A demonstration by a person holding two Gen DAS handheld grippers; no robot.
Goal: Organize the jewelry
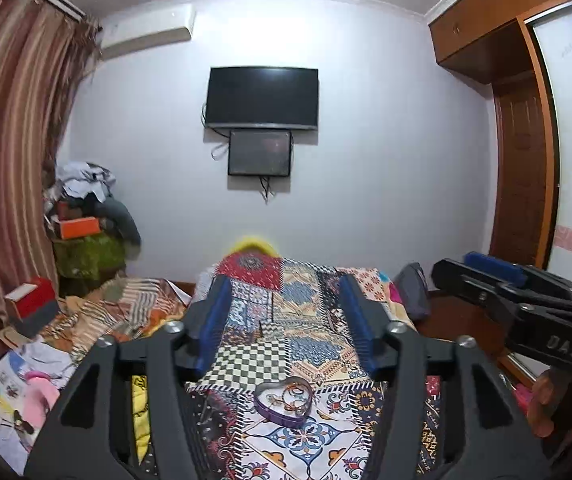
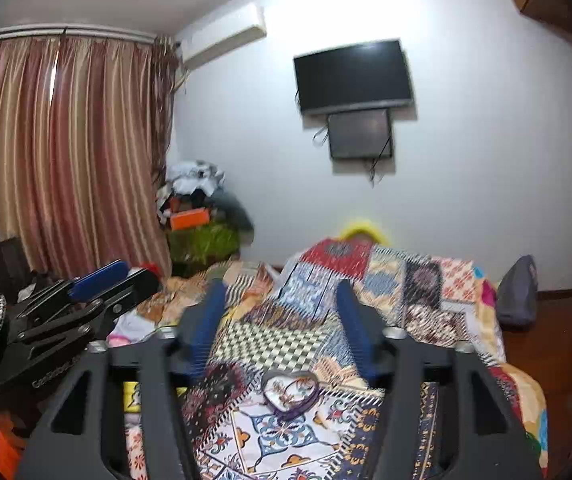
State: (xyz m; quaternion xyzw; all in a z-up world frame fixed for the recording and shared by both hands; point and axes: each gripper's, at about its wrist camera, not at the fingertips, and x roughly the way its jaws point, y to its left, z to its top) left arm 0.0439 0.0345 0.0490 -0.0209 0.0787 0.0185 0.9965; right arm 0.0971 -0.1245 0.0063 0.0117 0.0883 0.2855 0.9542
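Heart tin [image 1: 283, 402] seen below both fingers, on bed [image 1: 306, 436] | fingers held wide, nothing gripped | jewelry [image 1: 290, 396] judged light, tangle-prone; tin rim suggested for grip.

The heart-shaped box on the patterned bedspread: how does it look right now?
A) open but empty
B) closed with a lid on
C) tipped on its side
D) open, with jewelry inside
D: the purple heart-shaped box sits upright on the patchwork bedspread with no lid on it, and bracelet-like rings and small pieces show inside; the right wrist view shows the same.
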